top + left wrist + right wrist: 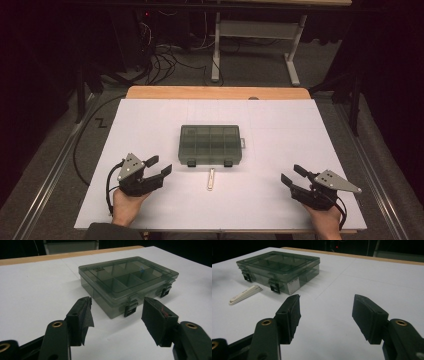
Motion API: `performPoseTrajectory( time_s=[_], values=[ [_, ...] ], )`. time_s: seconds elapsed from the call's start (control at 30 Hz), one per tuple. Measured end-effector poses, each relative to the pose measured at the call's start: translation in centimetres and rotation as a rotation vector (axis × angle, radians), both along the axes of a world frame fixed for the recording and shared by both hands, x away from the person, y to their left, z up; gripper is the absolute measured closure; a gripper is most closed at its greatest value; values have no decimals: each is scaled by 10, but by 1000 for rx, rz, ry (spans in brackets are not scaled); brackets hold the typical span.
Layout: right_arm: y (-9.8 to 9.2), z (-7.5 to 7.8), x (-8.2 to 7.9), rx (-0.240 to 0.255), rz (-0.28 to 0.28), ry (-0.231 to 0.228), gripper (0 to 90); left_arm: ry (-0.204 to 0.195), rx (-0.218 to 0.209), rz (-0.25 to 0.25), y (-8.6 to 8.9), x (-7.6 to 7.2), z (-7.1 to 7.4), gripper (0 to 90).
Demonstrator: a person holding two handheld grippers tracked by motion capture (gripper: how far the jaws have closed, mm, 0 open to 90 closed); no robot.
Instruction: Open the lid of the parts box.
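On the worktop there is one grey plastic box with a see-through lid. The box has two black clasps on its front side. There is one small white stick-shaped thing in front of it. There are two tongs, the left tongs and the right tongs.

Obstacles: closed compartment box at table centre; small white tool just near of it. Free passage: left, right, far, near edge.
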State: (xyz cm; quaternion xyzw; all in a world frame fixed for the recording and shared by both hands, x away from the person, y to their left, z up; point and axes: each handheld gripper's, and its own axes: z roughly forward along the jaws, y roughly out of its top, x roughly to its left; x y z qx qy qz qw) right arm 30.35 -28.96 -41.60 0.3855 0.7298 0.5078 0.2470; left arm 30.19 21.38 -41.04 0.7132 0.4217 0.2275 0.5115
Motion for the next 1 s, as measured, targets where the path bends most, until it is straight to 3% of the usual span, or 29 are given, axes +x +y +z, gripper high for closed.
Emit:
performPoseTrajectory(
  time_s=[1.0],
  values=[
    [19, 0, 12, 10, 50, 4, 410, -3, 13, -9, -8, 10, -1, 401]
  ],
)
